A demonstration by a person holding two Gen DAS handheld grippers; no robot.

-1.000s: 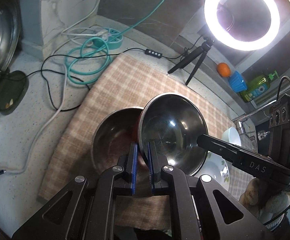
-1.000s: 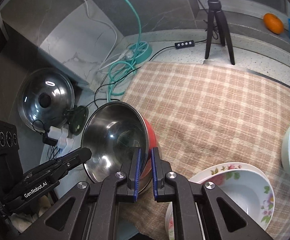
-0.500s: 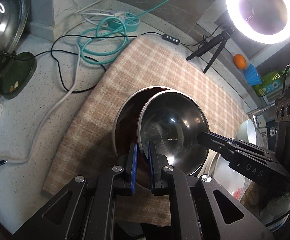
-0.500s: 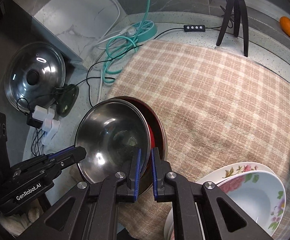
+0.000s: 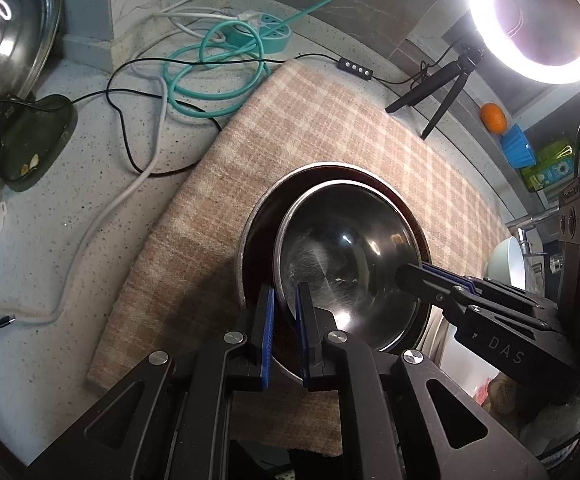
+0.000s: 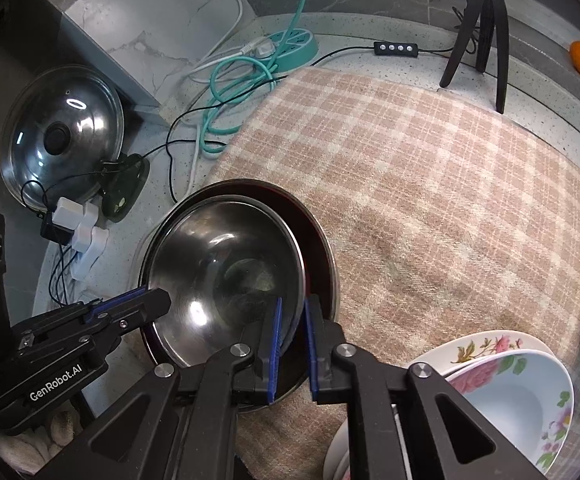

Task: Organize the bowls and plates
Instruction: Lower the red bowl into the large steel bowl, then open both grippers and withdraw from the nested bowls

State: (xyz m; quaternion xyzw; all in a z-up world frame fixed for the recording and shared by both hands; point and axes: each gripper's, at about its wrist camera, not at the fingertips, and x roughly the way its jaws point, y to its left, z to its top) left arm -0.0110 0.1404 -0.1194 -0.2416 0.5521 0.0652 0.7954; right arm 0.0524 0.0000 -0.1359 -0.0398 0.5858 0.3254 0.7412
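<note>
A shiny steel bowl (image 5: 341,256) (image 6: 226,272) sits nested inside a larger bowl (image 5: 258,232) (image 6: 313,236) with a dark red wall, on the checked cloth (image 5: 329,120) (image 6: 429,180). My left gripper (image 5: 286,292) (image 6: 158,300) is shut on the steel bowl's near rim. My right gripper (image 6: 291,304) (image 5: 405,274) straddles the opposite rim. Its jaws are opening slightly, with the rim still between the blue pads.
A floral plate stack with a white bowl (image 6: 501,392) lies just right of the bowls. A pale bowl (image 5: 509,260) stands further right. Teal and black cables (image 5: 218,60), a pot lid (image 6: 62,136) and a ring-light tripod (image 5: 441,84) border the cloth.
Both grippers came down with the steel bowl. It went from tilted above the red-walled bowl to nested inside it.
</note>
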